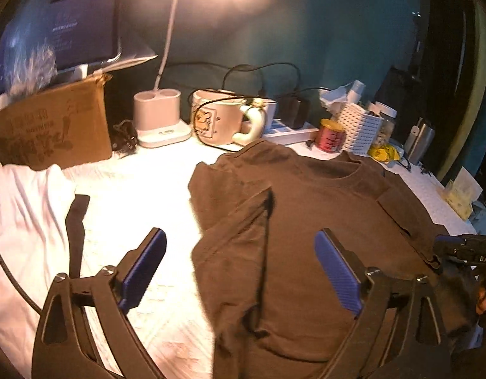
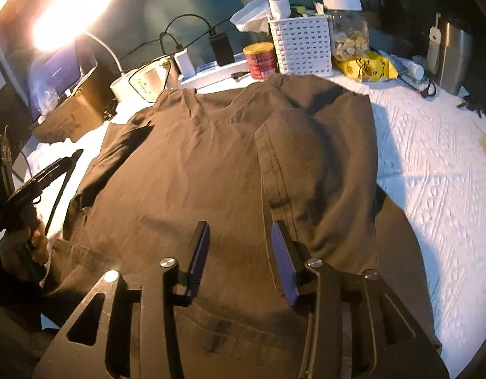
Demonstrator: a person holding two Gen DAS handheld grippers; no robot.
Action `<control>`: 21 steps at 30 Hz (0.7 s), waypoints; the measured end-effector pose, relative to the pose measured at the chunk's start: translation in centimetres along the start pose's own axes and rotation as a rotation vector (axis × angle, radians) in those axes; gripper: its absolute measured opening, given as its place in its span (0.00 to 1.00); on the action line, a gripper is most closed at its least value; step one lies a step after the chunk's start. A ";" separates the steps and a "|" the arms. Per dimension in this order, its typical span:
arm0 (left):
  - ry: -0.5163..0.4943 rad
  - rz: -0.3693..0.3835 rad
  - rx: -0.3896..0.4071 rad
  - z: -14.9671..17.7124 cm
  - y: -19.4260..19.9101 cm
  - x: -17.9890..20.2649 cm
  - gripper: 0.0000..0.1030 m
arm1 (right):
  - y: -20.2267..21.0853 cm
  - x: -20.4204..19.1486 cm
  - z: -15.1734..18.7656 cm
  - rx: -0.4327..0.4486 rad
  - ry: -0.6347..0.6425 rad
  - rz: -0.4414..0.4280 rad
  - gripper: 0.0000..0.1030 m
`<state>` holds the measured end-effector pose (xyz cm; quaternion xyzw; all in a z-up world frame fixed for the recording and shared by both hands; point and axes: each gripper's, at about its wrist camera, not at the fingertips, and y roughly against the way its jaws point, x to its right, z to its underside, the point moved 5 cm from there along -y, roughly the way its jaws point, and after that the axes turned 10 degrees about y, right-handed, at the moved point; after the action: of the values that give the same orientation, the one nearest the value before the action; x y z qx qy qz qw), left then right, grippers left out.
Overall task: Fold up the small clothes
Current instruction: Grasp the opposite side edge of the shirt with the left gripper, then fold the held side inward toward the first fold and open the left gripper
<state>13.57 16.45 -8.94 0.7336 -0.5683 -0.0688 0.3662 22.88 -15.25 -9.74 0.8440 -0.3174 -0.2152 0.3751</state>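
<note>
With your left gripper wide and right gripper half-open, both empty, pinch the brown T-shirt's hem at 6 o'clock evenly before folding toward 12.

A brown T-shirt lies spread on the white cloth, both side edges folded inward.

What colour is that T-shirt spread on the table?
Dark brown. The T-shirt shows best in the right wrist view, under the lamp's warm light.

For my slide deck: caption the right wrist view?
Open right gripper above a brown T-shirt with one side folded in.
</note>
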 end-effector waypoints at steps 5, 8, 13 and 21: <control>0.039 -0.012 -0.077 0.0 -2.2 -1.9 0.77 | -0.3 0.0 -1.1 0.060 -0.019 0.017 0.45; 0.058 -0.023 -0.135 0.3 -3.5 -2.7 0.65 | 0.0 0.1 -2.0 0.117 -0.006 0.040 0.69; 0.095 0.009 -0.195 1.1 -4.5 -3.3 0.38 | -1.5 -0.1 -2.1 0.006 0.071 0.086 0.69; 0.107 0.018 -0.172 0.7 -3.3 -2.7 0.10 | -2.4 0.2 -1.4 -0.041 0.048 0.068 0.69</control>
<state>14.84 18.81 -12.31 0.6970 -0.5465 -0.0746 0.4582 24.73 -13.48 -10.76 0.8298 -0.3323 -0.1885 0.4068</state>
